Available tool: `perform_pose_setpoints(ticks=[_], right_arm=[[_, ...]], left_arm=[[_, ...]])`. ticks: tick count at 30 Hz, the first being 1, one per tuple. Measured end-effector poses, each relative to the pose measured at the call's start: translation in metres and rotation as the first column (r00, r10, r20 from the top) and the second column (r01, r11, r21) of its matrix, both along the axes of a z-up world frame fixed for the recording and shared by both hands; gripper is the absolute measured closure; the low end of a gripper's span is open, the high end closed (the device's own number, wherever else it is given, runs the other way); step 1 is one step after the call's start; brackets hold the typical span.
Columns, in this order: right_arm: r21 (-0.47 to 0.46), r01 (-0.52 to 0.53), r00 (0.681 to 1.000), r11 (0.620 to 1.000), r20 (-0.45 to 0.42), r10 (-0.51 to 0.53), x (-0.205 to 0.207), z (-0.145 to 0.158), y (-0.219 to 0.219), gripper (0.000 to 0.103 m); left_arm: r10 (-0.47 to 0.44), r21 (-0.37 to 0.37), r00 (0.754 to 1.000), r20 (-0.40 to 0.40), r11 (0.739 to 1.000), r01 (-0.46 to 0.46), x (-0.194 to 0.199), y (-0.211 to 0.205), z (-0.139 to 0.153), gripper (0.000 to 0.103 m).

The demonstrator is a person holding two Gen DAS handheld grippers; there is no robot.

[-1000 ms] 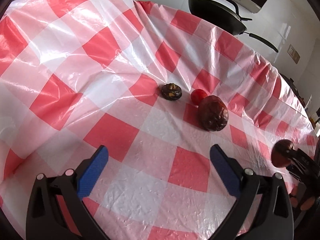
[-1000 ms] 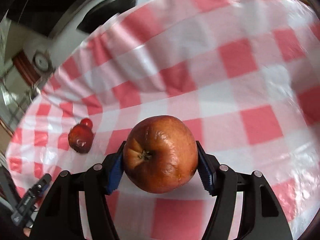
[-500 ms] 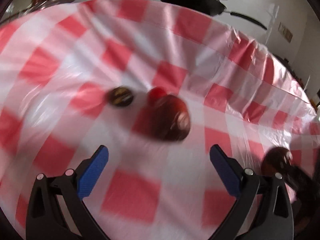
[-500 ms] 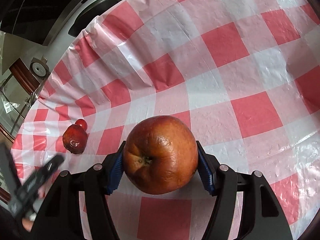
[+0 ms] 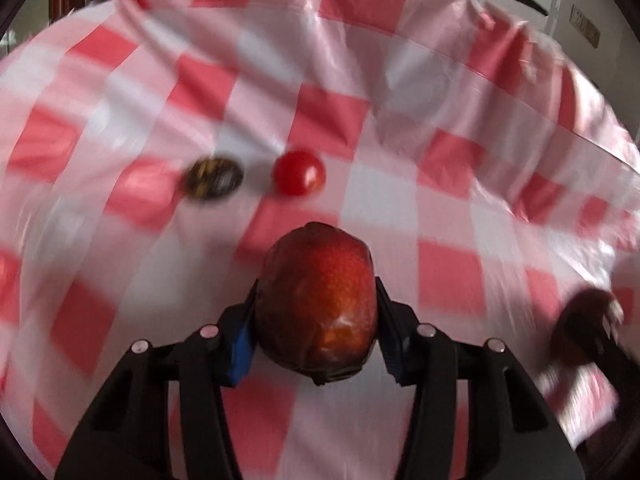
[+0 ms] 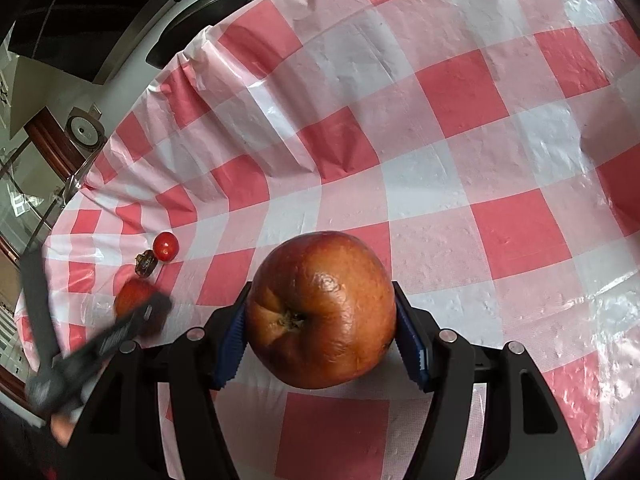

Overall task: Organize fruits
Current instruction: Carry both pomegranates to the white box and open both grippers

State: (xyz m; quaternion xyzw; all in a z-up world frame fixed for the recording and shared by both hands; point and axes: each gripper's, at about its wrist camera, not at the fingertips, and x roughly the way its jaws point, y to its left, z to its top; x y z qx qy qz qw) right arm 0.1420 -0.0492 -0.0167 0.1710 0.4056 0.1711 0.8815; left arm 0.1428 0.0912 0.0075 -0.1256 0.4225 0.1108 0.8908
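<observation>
In the left wrist view my left gripper (image 5: 316, 320) has a dark red wrinkled fruit (image 5: 316, 300) between its jaws, which are closing, and both blue pads touch its sides. A cherry tomato (image 5: 299, 173) and a small dark shrivelled fruit (image 5: 215, 177) lie just beyond it on the checked cloth. My right gripper (image 6: 320, 320) is shut on a large brownish-red apple (image 6: 320, 312), stem end toward the camera. The right wrist view shows the left gripper (image 6: 132, 320) at the far left on the dark red fruit (image 6: 132, 296), next to the tomato (image 6: 165, 246) and the dark fruit (image 6: 146, 265).
A red-and-white checked plastic cloth (image 6: 480, 120) covers the whole table and is creased near the middle. Beyond its far edge sits a black pan (image 6: 208, 12) on a counter. A round dial-like thing (image 6: 83, 133) stands by a wooden frame at the left.
My left gripper has moved forward over the cloth to the dark red fruit and closed from wide open onto it. The right gripper has kept still with the apple.
</observation>
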Motion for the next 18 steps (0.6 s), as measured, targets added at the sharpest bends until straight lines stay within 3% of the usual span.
perform_pose_setpoints(ticks=[3, 6, 12, 18], right_arm=[[0.000, -0.008, 1.000, 1.000, -0.002, 0.008, 0.001, 0.000, 0.000, 0.039], [0.001, -0.010, 1.000, 1.000, 0.000, 0.010, 0.000, 0.000, 0.000, 0.039], [0.001, -0.009, 1.000, 1.000, 0.001, 0.009, 0.001, 0.000, 0.000, 0.039], [0.004, -0.005, 1.000, 1.000, 0.002, 0.005, 0.002, -0.001, -0.001, 0.039]], left_arm=[[-0.015, -0.083, 0.999, 0.032, 0.996, 0.018, -0.045, -0.012, 0.002, 0.052], [-0.009, -0.071, 0.998, 0.061, 0.997, 0.013, -0.077, -0.017, 0.001, 0.052], [0.002, -0.139, 0.996, 0.086, 0.990, 0.010, -0.078, -0.003, 0.001, 0.052], [0.007, -0.142, 0.997, 0.082, 0.990, 0.005, -0.076, -0.010, -0.006, 0.052]])
